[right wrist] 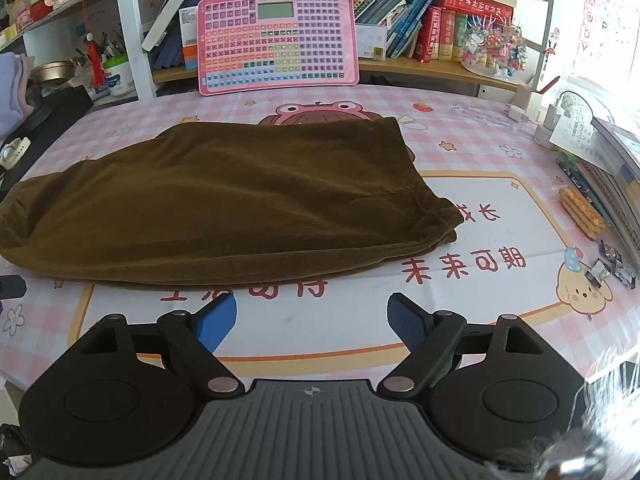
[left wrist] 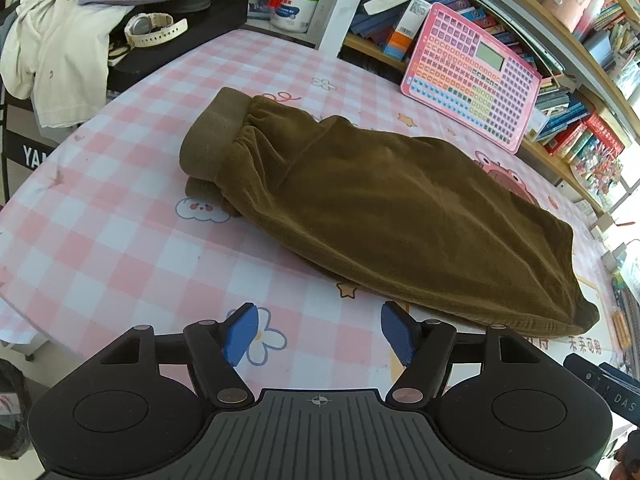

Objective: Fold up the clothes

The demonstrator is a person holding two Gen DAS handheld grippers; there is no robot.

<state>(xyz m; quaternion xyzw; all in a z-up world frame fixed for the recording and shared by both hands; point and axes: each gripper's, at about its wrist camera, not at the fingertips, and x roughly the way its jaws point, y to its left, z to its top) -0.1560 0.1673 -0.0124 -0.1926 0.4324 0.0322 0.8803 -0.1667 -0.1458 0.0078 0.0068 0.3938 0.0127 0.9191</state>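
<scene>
Brown velvety trousers (left wrist: 392, 208) lie folded on the pink checked tablecloth (left wrist: 120, 240), the ribbed cuffs at the left in the left wrist view. In the right wrist view the same trousers (right wrist: 224, 200) stretch across the middle, with the waist end at the right. My left gripper (left wrist: 320, 332) hovers just short of the near edge of the cloth, open, with nothing between its blue pads. My right gripper (right wrist: 310, 322) also stands open over the printed mat (right wrist: 500, 208), a little before the trousers' near hem, empty.
A pink toy keyboard (right wrist: 276, 40) leans against the bookshelf (right wrist: 440, 32) behind the table. A black stand with a watch (left wrist: 154, 28) and pale clothes (left wrist: 60, 52) sits at the far left. Pens, small clips (right wrist: 608, 268) and stacked books crowd the right edge.
</scene>
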